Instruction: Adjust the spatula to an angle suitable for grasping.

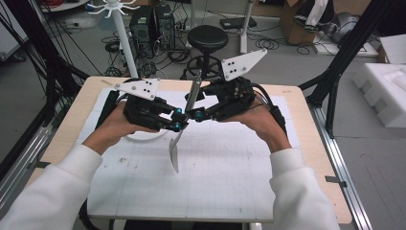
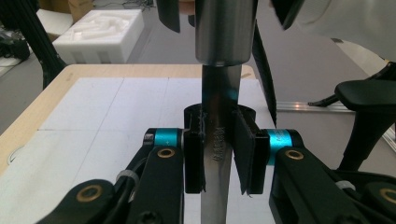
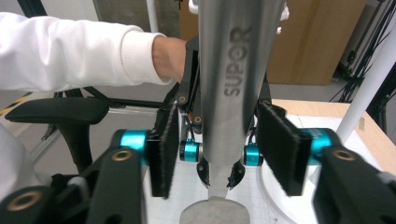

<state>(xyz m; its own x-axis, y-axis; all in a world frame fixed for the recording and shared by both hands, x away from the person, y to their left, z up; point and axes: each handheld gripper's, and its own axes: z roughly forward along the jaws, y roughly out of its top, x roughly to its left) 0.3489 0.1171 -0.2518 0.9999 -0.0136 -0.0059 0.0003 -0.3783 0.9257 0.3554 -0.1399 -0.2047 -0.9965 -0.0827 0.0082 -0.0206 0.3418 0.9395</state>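
Your left gripper (image 1: 176, 125) pinches the polished steel spatula (image 1: 184, 123) at its thin neck, held above the table (image 1: 306, 158). Your right gripper's (image 1: 192, 114) jaws stand spread around the broad handle. It's stiff, light and slick, so grip the flat faces.

Table (image 1: 313, 158): light wood top, its edges bare around the mat.
Mat (image 1: 215, 177): white, ruled with a faint grid, covering most of the table.
Stool (image 1: 207, 38): black round seat, standing on the floor just beyond the table's far edge.
Foam blocks (image 1: 383, 88): white, on the floor at the right, well apart from the table.
Cardboard box (image 1: 299, 21): brown, far right on the floor.
Computer towers (image 1: 152, 21): dark, among cables behind the stool.
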